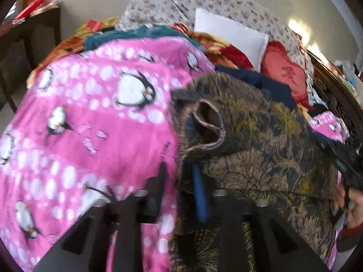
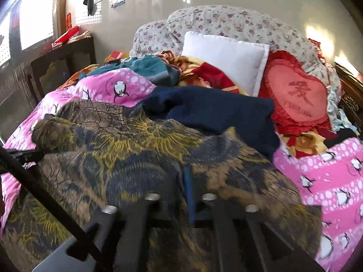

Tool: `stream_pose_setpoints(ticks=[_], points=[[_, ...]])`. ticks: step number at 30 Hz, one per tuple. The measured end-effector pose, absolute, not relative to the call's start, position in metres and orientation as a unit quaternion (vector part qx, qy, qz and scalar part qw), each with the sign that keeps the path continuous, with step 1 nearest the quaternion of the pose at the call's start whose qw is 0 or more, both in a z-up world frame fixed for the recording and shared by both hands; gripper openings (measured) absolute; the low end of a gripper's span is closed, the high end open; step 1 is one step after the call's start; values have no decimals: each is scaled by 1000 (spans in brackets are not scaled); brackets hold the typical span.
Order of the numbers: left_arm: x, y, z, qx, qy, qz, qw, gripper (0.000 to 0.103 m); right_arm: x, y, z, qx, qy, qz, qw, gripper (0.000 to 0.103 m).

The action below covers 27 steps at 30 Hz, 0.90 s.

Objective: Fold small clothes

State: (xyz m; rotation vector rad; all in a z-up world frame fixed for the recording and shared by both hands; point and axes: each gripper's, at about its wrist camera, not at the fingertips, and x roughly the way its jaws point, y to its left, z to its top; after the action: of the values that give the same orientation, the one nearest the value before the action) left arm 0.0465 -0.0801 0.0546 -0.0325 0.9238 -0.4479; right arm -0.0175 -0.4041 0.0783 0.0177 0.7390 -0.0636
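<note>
A brown, yellow and navy patterned garment (image 1: 256,145) lies spread on a bed, its sleeve opening (image 1: 208,124) facing the left wrist camera. My left gripper (image 1: 192,181) is shut on its near left edge, where the cloth meets the pink penguin blanket (image 1: 90,124). The garment fills the lower half of the right wrist view (image 2: 136,154). My right gripper (image 2: 189,188) is shut on its near edge, cloth bunched over the fingers. The left gripper shows at the left edge of the right wrist view (image 2: 25,154); the right one shows at the right edge of the left view (image 1: 344,170).
A navy garment (image 2: 211,111) lies just behind the patterned one. Behind it are a teal cloth (image 2: 147,68), a white pillow (image 2: 224,59), a red heart cushion (image 2: 297,99) and floral pillows (image 2: 226,22). A dark cabinet (image 2: 61,65) stands left of the bed.
</note>
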Motion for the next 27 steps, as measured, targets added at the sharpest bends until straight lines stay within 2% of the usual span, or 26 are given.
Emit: stream_pose_setpoints(ticks=[2, 3, 6, 9, 13, 16, 18, 22, 27], points=[[39, -72, 69, -28, 418, -210, 883, 59, -45, -416, 90, 34, 342, -33, 939, 61], [37, -70, 75, -30, 408, -211, 888, 62, -61, -420, 96, 46, 330, -22, 943, 63], [31, -80, 84, -17, 387, -215, 897, 69, -94, -421, 99, 49, 339, 5, 939, 60], [37, -101, 76, -7, 404, -218, 889, 70, -106, -403, 79, 26, 366, 22, 930, 52], [58, -114, 57, 19, 423, -172, 889, 70, -112, -376, 50, -33, 392, 37, 919, 52], [86, -103, 35, -30, 478, -163, 863, 73, -111, -359, 39, -64, 399, 45, 913, 52], [89, -97, 34, -49, 485, -168, 857, 74, -108, -352, 39, -70, 390, 46, 917, 41], [79, -99, 42, -28, 473, -168, 864, 74, -94, -339, 38, -70, 389, 60, 917, 36], [79, -95, 41, -35, 483, -174, 858, 74, -77, -342, 27, -59, 399, 39, 914, 5]])
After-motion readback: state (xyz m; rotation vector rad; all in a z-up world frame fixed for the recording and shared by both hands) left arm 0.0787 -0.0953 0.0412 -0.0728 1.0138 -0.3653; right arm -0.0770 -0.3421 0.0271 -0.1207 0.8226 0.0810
